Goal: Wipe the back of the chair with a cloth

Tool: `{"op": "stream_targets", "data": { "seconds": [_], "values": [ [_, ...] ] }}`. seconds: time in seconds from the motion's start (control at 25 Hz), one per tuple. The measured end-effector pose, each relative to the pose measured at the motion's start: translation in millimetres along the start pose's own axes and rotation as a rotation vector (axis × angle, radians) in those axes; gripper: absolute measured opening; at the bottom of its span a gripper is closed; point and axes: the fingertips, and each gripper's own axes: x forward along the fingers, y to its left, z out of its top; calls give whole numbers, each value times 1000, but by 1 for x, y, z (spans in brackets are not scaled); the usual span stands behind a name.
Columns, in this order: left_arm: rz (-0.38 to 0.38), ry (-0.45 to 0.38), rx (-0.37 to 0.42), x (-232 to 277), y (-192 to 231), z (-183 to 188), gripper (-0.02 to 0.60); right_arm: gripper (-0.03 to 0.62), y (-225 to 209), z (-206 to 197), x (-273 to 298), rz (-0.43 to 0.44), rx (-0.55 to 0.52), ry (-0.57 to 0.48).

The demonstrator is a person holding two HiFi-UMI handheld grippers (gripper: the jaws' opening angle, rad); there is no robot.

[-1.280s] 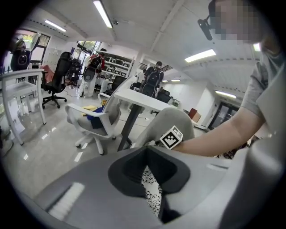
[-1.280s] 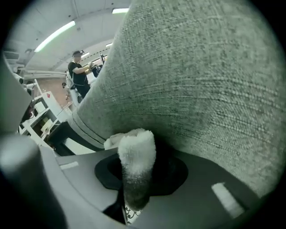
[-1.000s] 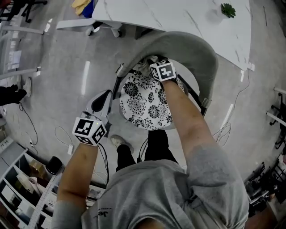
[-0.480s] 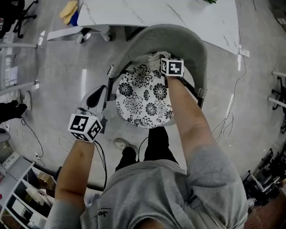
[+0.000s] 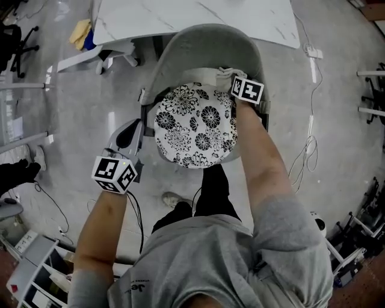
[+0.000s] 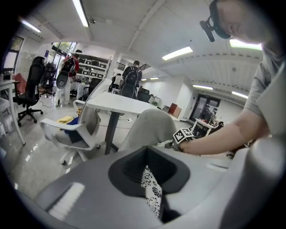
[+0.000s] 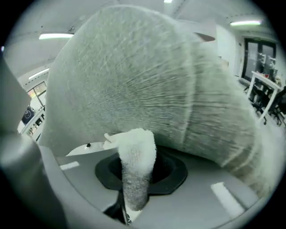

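Observation:
The chair has a grey fabric backrest and a round black-and-white floral seat cushion. My right gripper is shut on a white terry cloth and presses it to the inner face of the backrest at its right end. In the right gripper view the cloth stands up between the jaws of the right gripper, right against the grey backrest. My left gripper hangs by the chair's left side, jaws together and holding nothing. The cushion shows beyond the left gripper.
A white marble-top table stands just behind the chair. A white chair with yellow and blue cloths sits at the far left. Cables lie on the floor at the right. My leg and shoe are under the seat's front.
My right gripper has slid the cloth rightward along the inside of the backrest, from its left part to its right end. The left gripper has stayed beside the chair.

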Motion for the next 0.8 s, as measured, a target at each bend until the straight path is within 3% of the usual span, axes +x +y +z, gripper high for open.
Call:
{"op": "stream_targets", "data": {
  "seconds": [0.52, 0.64, 0.8],
  "values": [
    [9, -33, 56, -73, 7, 0, 54, 78, -48, -5, -70, -195, 123, -39],
    [25, -50, 48, -93, 8, -2, 54, 80, -40, -4, -82, -149, 85, -43],
    [44, -75, 39, -119, 5, 0, 54, 80, -10, 6, -109, 13, -34, -70]
  ]
}}
